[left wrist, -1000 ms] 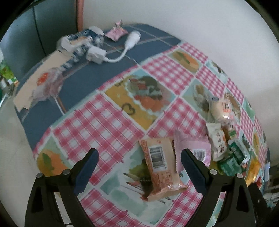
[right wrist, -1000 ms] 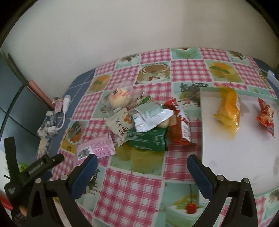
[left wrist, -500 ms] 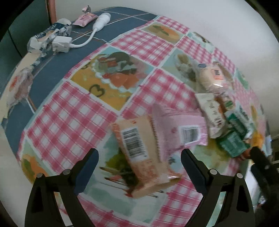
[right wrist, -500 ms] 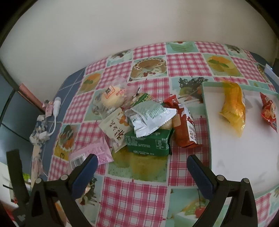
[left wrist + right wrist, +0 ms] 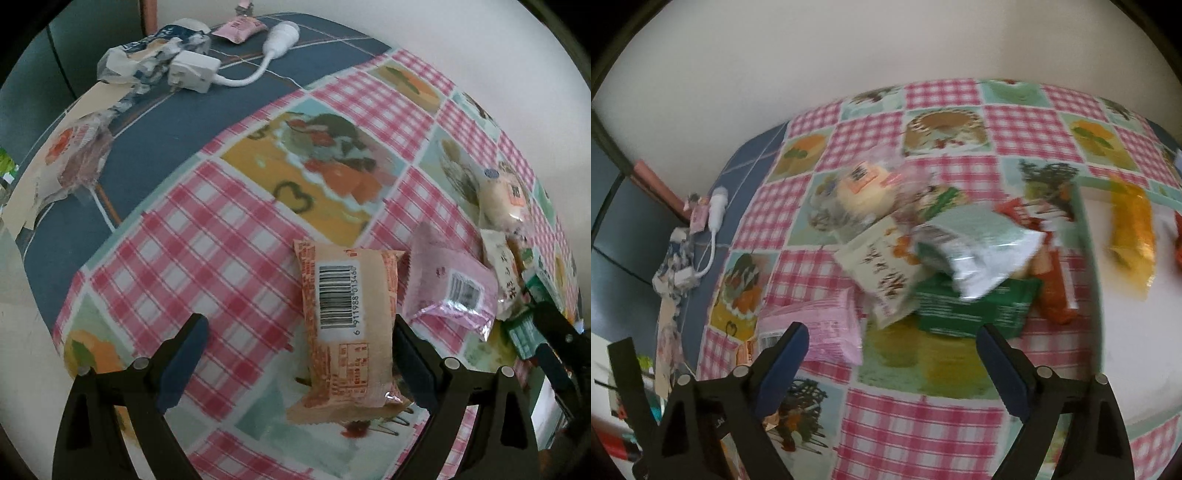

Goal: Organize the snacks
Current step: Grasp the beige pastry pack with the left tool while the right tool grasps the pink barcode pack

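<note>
A peach snack packet [image 5: 347, 321] with a barcode lies flat on the checked tablecloth [image 5: 207, 266]. My left gripper [image 5: 299, 332] hovers open over it; the packet sits by the right finger, pads not pressing. A pink packet [image 5: 447, 280] lies just right of it. My right gripper [image 5: 892, 336] is closing, with only tablecloth between its fingers. Its left fingertip is by the pink packet [image 5: 820, 325] and its right one by a green box [image 5: 975, 306]. Piled behind the box are a silver-green bag [image 5: 975, 243], a cream packet [image 5: 882, 266] and a wrapped bun [image 5: 864, 192].
A white tray [image 5: 1126, 332] at the right holds a yellow packet [image 5: 1132, 229] and a red one [image 5: 1178, 236]. On the blue far-left part of the table lie a white charger [image 5: 192, 68], a crumpled wrapper [image 5: 140, 55] and a clear-wrapped pastry [image 5: 79, 155]. The table edge drops off at the left.
My left gripper has sunk toward the peach packet, which now lies between its fingers. My right gripper has moved closer to the pile and its fingers have narrowed a little.
</note>
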### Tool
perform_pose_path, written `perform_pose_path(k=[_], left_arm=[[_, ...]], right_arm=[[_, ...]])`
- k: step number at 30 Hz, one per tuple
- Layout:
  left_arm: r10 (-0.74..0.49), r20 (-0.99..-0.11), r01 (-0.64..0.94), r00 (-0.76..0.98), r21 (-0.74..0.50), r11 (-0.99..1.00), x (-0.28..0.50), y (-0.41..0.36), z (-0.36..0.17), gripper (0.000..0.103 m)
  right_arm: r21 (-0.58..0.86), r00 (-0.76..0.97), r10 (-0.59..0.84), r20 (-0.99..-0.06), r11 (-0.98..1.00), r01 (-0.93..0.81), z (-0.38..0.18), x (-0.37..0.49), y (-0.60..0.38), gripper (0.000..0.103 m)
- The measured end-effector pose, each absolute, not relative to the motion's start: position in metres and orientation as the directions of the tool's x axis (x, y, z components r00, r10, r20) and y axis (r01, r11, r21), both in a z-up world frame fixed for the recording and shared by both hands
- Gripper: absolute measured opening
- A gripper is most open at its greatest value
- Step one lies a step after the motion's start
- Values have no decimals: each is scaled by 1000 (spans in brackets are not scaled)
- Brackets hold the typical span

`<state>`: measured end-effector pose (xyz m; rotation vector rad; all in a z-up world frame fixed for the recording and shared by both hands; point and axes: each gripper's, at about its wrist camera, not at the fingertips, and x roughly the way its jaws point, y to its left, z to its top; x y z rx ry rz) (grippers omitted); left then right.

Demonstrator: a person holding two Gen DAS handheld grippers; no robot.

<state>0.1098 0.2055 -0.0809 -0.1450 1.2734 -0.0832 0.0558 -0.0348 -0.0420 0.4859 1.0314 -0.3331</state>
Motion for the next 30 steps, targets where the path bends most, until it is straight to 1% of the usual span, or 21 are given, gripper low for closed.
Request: perform_pose_path(k=[4, 5, 7, 9, 10, 12, 13, 14, 15, 23, 30], left_arm=[[-135, -942, -33, 308, -153, 988, 116, 223, -80, 94], [-135, -940, -39, 313, -155, 987, 117, 227, -80, 92], [-137, -937, -43, 321, -159, 986, 117, 234, -77, 85], [-139, -934, -46, 330, -163, 986, 115, 237, -76, 72], [-143, -932, -48, 333, -168, 985, 116, 241, -75, 69], [-157, -927, -49, 340, -184, 982, 111, 243, -74, 57], [-162, -925, -50, 343, -191, 980, 111, 244, -73, 54], [-166, -924, -51, 344, -195, 980, 112, 241, -73, 49], [-166, -924, -53, 346, -196, 979, 112, 238, -74, 47], [-178, -918, -78, 353, -219, 973, 106, 251, -72, 46], [-179, -917, -86, 356, -223, 971, 113, 249, -75, 46]], right_arm=[[215, 467, -16, -884, 874, 436, -48, 72, -17, 93], [209, 464, -14, -886, 880, 427, -50, 75, -14, 93], [203, 457, -9, -889, 888, 413, -54, 82, -7, 93], [206, 451, 1, -893, 890, 406, -58, 87, -3, 93], [208, 447, 7, -894, 892, 402, -60, 90, -1, 93], [203, 442, 9, -897, 896, 396, -63, 94, 3, 93], [203, 439, 12, -898, 898, 391, -65, 96, 5, 93], [204, 438, 15, -899, 899, 387, -66, 98, 7, 93], [201, 437, 17, -899, 903, 379, -67, 100, 10, 93], [157, 440, 7, -898, 940, 304, -72, 112, 31, 95], [120, 410, -11, -912, 949, 292, -84, 116, 37, 96]])
